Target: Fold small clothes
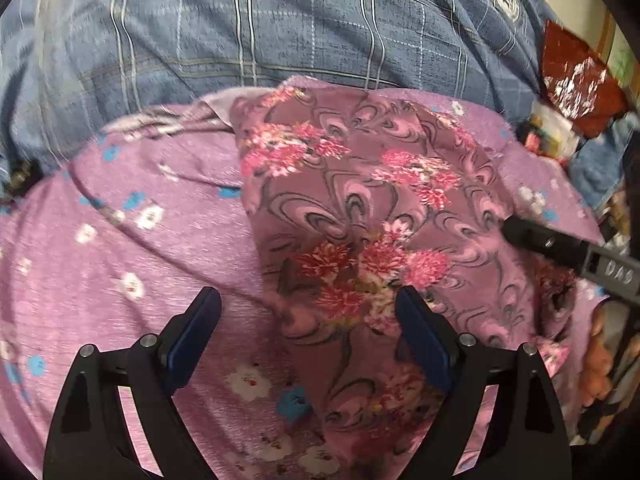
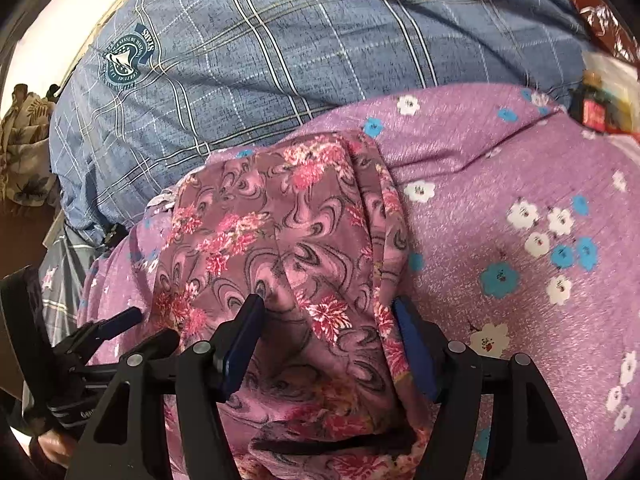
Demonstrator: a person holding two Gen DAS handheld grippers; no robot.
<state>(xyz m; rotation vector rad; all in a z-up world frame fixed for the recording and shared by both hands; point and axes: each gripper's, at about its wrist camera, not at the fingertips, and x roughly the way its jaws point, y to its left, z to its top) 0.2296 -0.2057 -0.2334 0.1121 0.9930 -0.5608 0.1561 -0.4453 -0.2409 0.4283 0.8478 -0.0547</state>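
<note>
Left gripper [image 1: 308, 300] sits lowest in the left wrist view, both blue-padded fingers [image 1: 192, 336] spread wide, nothing between them. It hangs over the lilac flower-print sheet [image 1: 120, 208], its right finger at the left edge of the floral garment [image 1: 360, 208].

Right gripper [image 2: 326, 306] in the right wrist view: jaws also apart, straddling the near end of the same garment. Left pad presses into or sits on the cloth; right pad is at the garment's right border. Can't tell whether either pad actually pinches fabric.

One garment: mauve, swirl pattern with pink-red flower clusters, lying as a long folded strip on the sheet. Its near end is cut off by the gripper frame in both views, so its full outline and type are unclear. In the right wrist view a rolled fold runs down its right side.

Cross views: the right gripper's tip enters the left wrist view from the right, resting at the garment's right edge. The left gripper shows at lower left in the right wrist view, partly cut off.

Beyond the sheet: one blue plaid fabric [image 1: 280, 20] with a round crest fills the upper part of both views. Right edge of the left wrist view has a red item [image 1: 576, 76] and blurred clutter, not identifiable.
</note>
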